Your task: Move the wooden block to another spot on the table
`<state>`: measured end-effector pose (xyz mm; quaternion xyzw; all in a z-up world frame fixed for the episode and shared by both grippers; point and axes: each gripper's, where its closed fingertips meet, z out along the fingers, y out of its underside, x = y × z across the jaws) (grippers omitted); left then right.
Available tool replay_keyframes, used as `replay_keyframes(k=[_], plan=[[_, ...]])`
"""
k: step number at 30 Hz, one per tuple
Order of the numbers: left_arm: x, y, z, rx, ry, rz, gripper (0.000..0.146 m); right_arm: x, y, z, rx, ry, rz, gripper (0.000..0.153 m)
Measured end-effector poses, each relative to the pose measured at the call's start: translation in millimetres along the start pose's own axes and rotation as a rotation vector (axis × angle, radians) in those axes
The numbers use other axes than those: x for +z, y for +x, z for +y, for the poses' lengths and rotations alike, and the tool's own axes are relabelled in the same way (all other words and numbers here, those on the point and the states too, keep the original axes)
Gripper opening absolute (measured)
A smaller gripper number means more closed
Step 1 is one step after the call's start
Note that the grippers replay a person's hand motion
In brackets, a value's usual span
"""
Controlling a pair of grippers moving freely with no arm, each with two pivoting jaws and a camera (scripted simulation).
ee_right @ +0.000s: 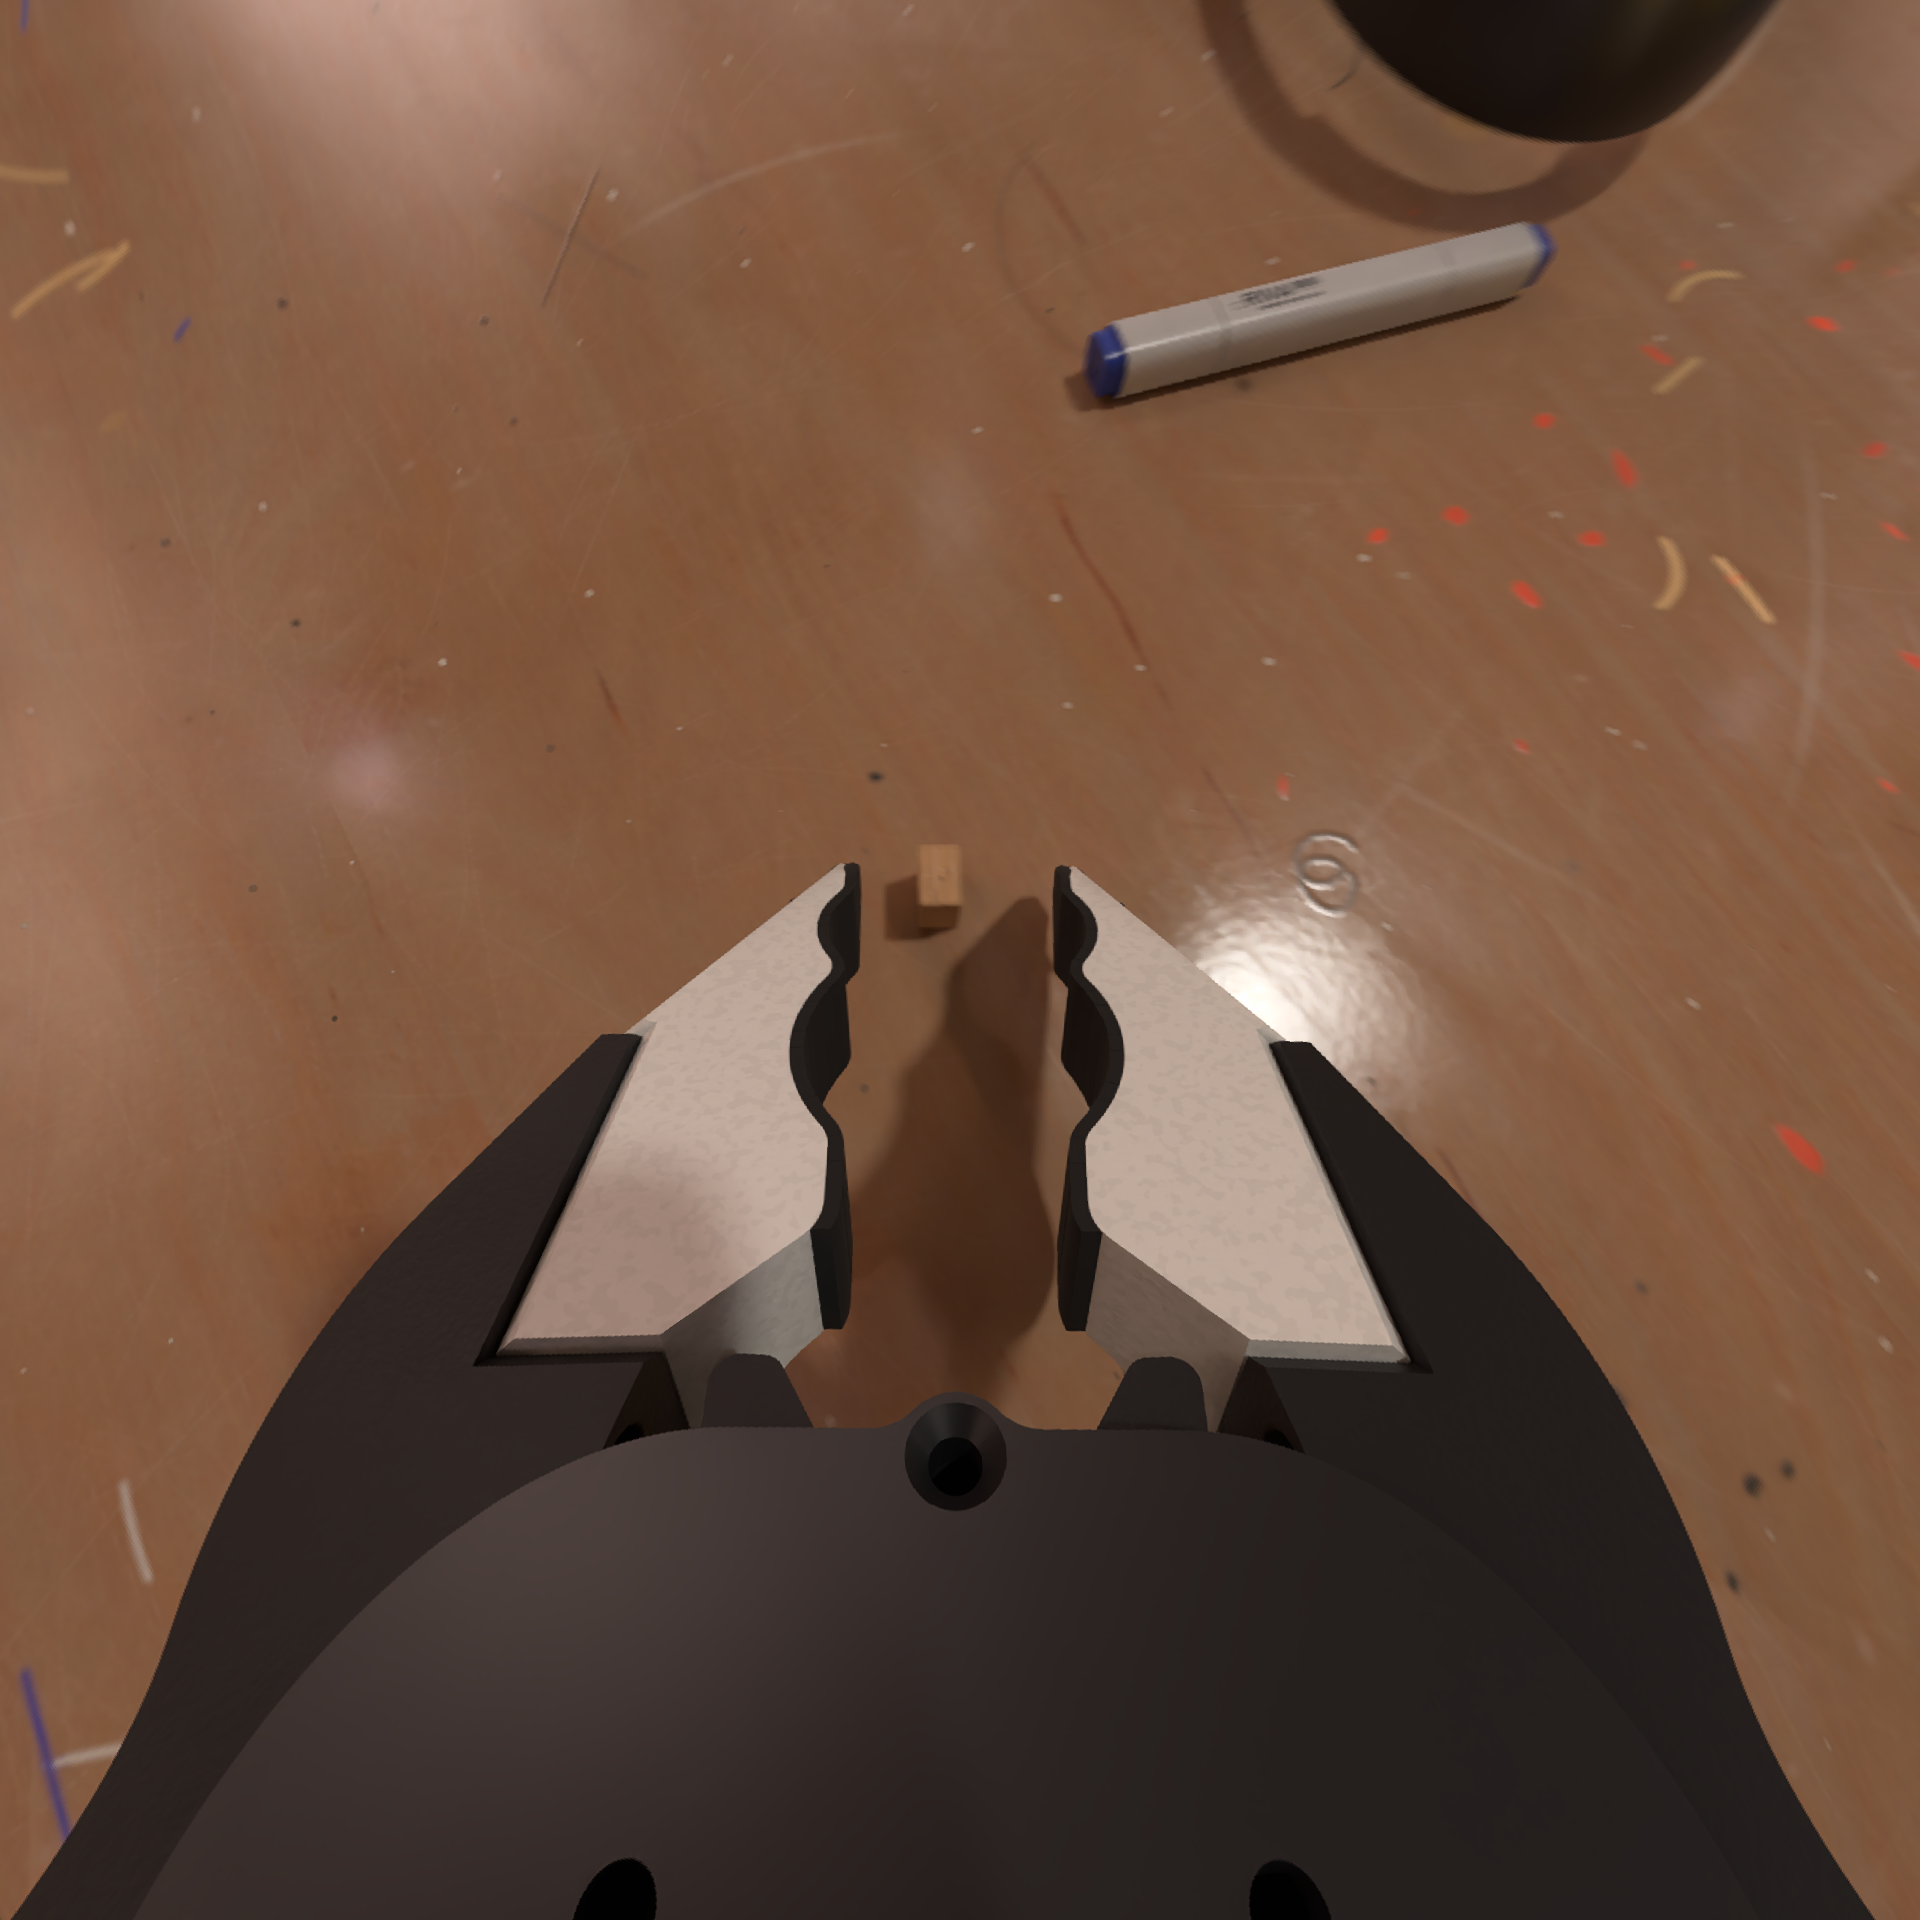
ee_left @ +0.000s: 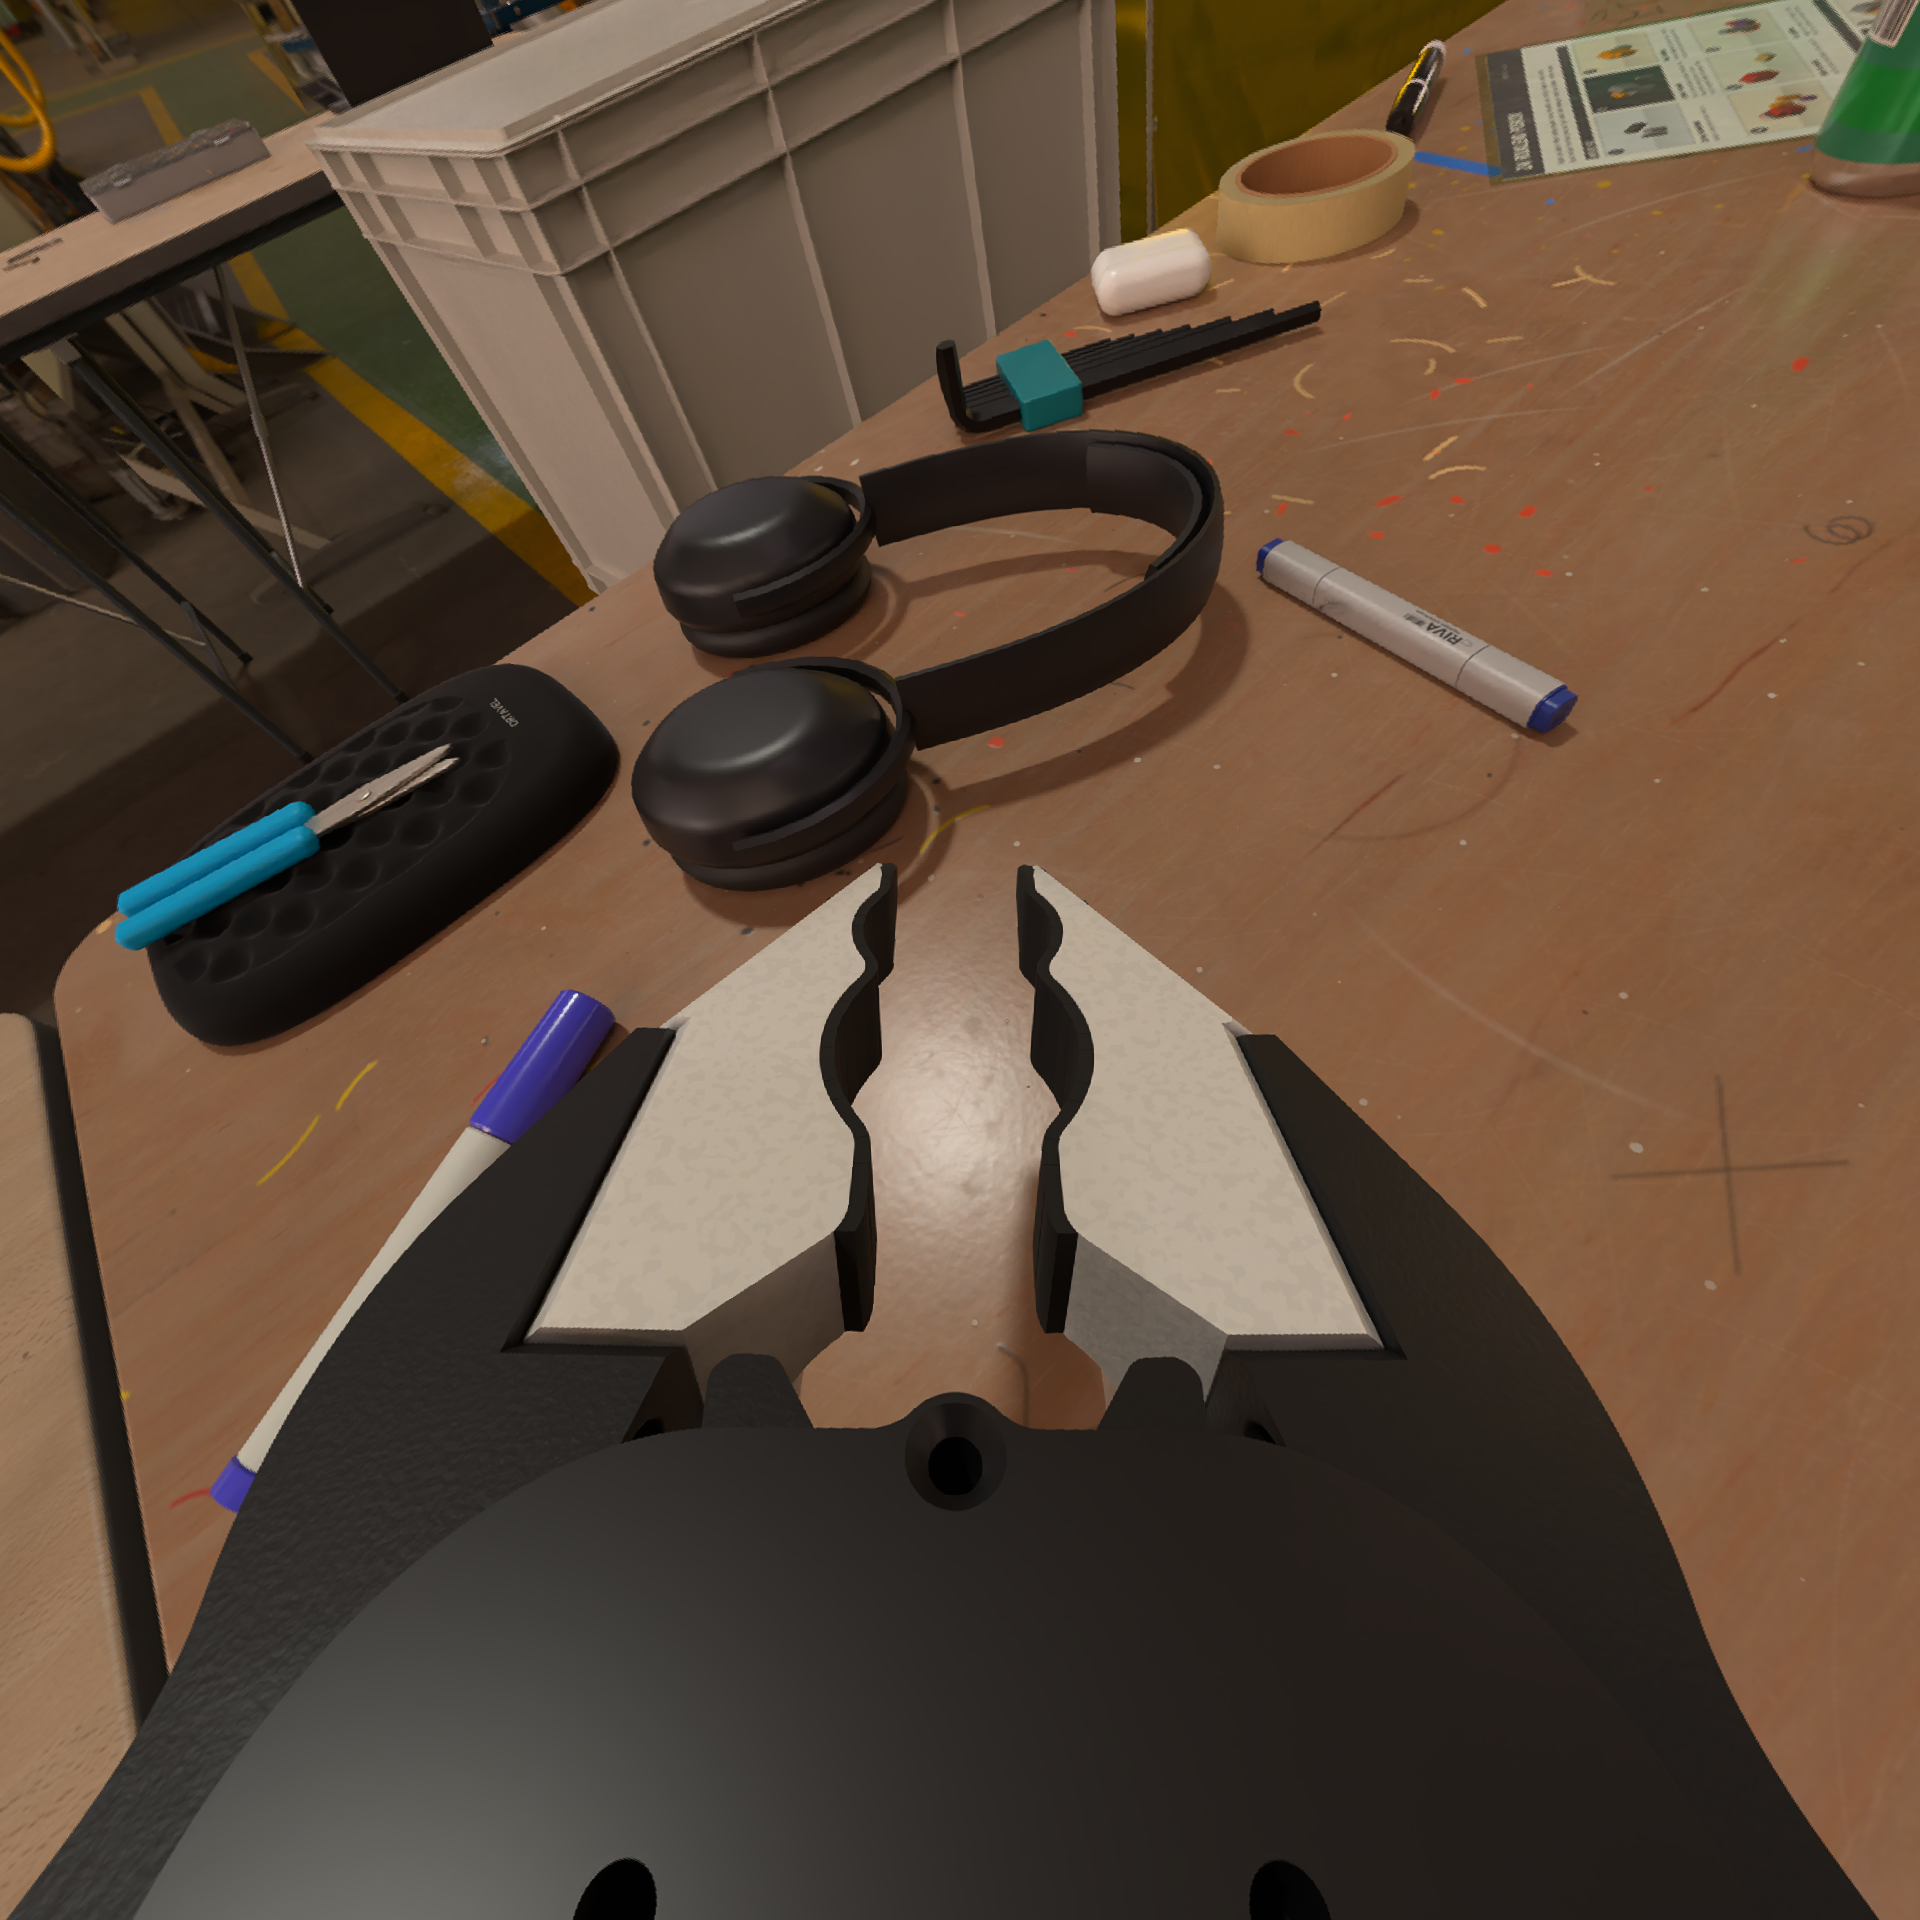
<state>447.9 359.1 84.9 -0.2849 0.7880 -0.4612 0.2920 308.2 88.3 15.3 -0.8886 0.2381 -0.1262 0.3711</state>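
A small light wooden block (ee_right: 936, 889) lies on the brown table (ee_right: 520, 623) in the right wrist view. My right gripper (ee_right: 956, 883) is open and hovers above the table, and the block shows between the fingertips, a little nearer the left one, with nothing held. My left gripper (ee_left: 956, 883) is open and empty over a bare patch of table (ee_left: 1455, 1039), just in front of black headphones (ee_left: 883, 644). The block is not visible in the left wrist view.
A grey marker with blue caps (ee_left: 1418, 634) lies right of the headphones and also shows in the right wrist view (ee_right: 1320, 307). A black pad with blue-handled scissors (ee_left: 281, 842), a purple-capped pen (ee_left: 416, 1195), hex keys (ee_left: 1122, 364), a white case (ee_left: 1150, 268), tape roll (ee_left: 1314, 192) and a grey crate (ee_left: 727, 229) are nearby.
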Motion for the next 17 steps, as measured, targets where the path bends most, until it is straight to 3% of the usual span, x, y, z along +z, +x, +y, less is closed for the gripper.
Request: replay_keyframes(k=[4,9,17], plan=[[0,-2,1,-0.004,-0.004,-0.003,0.023,-27,33,6,0.071,0.045,0.100,0.041],[1,-4,2,-0.002,-0.010,-0.010,0.023,-76,96,47,0.171,0.005,0.360,0.040],[3,-8,6,-0.007,-0.024,-0.018,0.023,-112,145,88,0.335,0.026,0.497,0.038]])
